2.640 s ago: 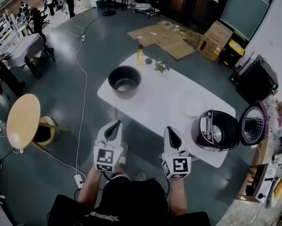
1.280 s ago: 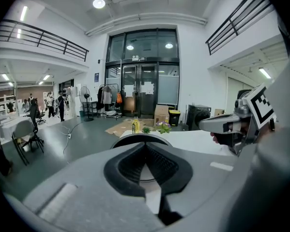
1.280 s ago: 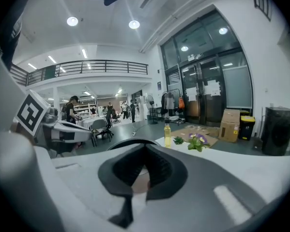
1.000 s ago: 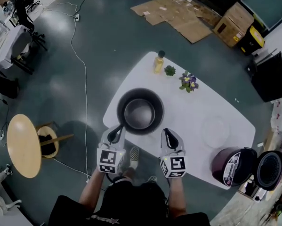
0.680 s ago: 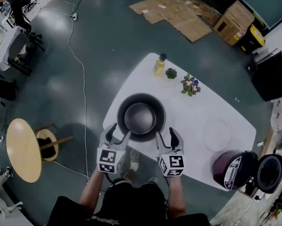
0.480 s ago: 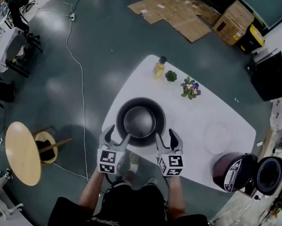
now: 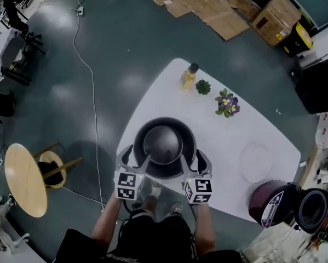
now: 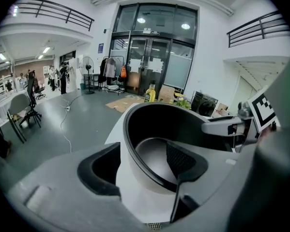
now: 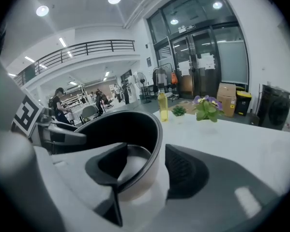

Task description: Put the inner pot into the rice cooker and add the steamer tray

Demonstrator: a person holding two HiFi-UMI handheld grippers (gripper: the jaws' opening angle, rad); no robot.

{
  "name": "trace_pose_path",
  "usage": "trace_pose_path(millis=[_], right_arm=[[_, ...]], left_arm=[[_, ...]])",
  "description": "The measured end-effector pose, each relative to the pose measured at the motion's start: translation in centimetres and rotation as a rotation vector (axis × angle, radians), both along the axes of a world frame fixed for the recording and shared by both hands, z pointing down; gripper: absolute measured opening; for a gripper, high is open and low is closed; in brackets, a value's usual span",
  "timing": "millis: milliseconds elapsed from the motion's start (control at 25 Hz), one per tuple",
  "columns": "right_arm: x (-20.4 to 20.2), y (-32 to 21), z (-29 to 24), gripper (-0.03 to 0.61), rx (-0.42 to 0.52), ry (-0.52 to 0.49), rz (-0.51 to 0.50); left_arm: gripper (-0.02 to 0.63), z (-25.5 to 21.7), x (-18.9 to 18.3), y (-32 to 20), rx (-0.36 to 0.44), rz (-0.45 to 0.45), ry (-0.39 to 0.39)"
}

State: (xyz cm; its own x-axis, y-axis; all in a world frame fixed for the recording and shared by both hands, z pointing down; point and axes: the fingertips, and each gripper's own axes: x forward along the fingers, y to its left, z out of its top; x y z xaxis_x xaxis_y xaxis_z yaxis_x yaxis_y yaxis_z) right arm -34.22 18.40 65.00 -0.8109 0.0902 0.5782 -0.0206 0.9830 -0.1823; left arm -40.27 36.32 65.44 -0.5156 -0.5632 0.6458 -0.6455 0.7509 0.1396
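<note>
Left claw: jaws wide apart, having just been opening. They straddle the near-left rim of the pot, one jaw inside and one outside the wall. In the left gripper view a gap shows on both sides, so nothing is clamped.
Right claw: the same on the near-right rim, jaws spread after just opening. In the right gripper view the inner jaw is in the bowl and the outer jaw stands beside the wall, gripping nothing.
Pot: its wall is between the jaws of both claws. It sits upright on the table, empty, and is seen from each side.
Step in hand: likely taking hold of the pot for the lift.
Doing it well: sink both claws until the pads sit well below the rim, then close them together. Matched holds at equal height should keep the pot level. Lift straight up before swinging right.
Risk: the wall is thin and smooth, so a shallow pinch could slip or tip the pot.
Arms: the left forearm and right forearm reach forward side by side. Both claws point forward and down, with the marker cubes towards the person.
Tray: a pale disc to the right of the right claw, lying on the table; it is probably the steamer tray.
Cooker: further right at the table corner, well apart from the claws, with its lid open.
Beyond the pot: a bottle, a plant and flowers stand at the far edge.
</note>
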Motion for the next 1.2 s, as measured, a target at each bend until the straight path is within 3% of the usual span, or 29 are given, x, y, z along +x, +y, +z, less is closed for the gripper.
trace_pose_path(millis=[400, 720, 1200], right_arm=[[-1.8, 0.3, 1.8, 0.238, -0.030, 0.024, -0.007], [-1.9, 0.3, 2.0, 0.234, -0.048, 0.021, -0.013], [-1.9, 0.0, 1.8, 0.153, 0.019, 0.032, 0.046]], left_arm=[[0.296, 1.5, -0.9, -1.1, 0.057, -0.008, 0.067], [0.275, 1.7, -1.0, -1.3, 0.039, -0.005, 0.049], [0.216, 1.5, -1.3, -0.8, 0.002, -0.052, 0.014]])
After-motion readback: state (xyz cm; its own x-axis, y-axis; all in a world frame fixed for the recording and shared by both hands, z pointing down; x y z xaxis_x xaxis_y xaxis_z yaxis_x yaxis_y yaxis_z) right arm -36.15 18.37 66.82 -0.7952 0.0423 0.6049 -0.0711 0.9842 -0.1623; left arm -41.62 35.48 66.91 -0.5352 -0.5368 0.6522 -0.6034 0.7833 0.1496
